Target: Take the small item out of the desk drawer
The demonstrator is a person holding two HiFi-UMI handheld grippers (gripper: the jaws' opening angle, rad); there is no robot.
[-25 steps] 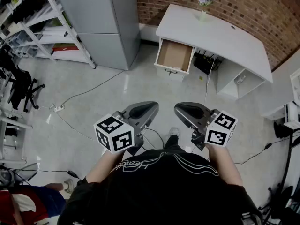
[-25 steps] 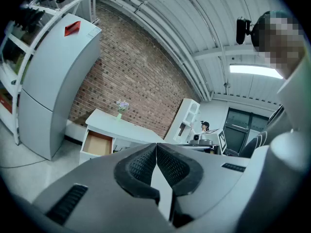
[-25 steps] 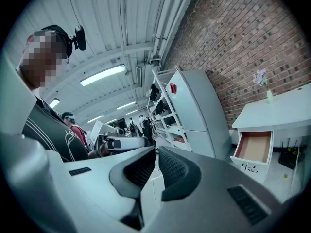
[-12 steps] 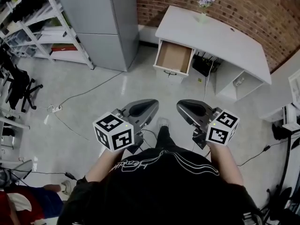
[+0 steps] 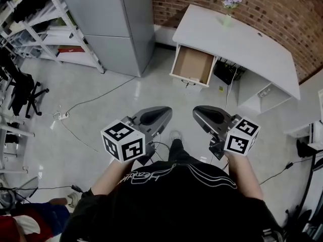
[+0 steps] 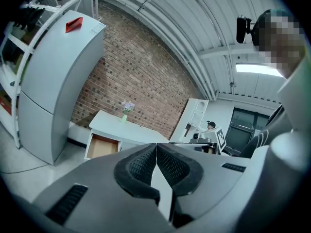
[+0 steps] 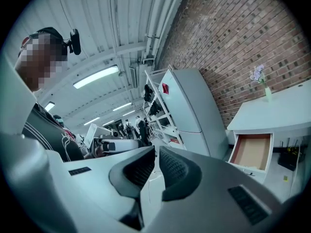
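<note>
A white desk (image 5: pixel 237 39) stands against the brick wall, with its wooden drawer (image 5: pixel 193 64) pulled open. The drawer's brown inside shows no item from here. I hold both grippers in front of my body, well short of the desk and over the floor. My left gripper (image 5: pixel 157 116) is shut with nothing between its pads (image 6: pixel 143 164). Beside it, my right gripper (image 5: pixel 202 116) is shut and empty too. The drawer (image 6: pixel 102 146) lies far ahead in the left gripper view, and the drawer (image 7: pixel 252 151) shows at the right in the right gripper view.
A tall grey cabinet (image 5: pixel 121 24) stands left of the desk, with white shelving (image 5: pixel 35 29) further left. Cables (image 5: pixel 86 105) run over the floor. A black office chair (image 5: pixel 20 92) is at the far left. A flower vase (image 5: pixel 228 19) sits on the desk.
The desk and drawer have shifted slightly right in the head view as I step forward. Both grippers stay shut and level in front of me.
</note>
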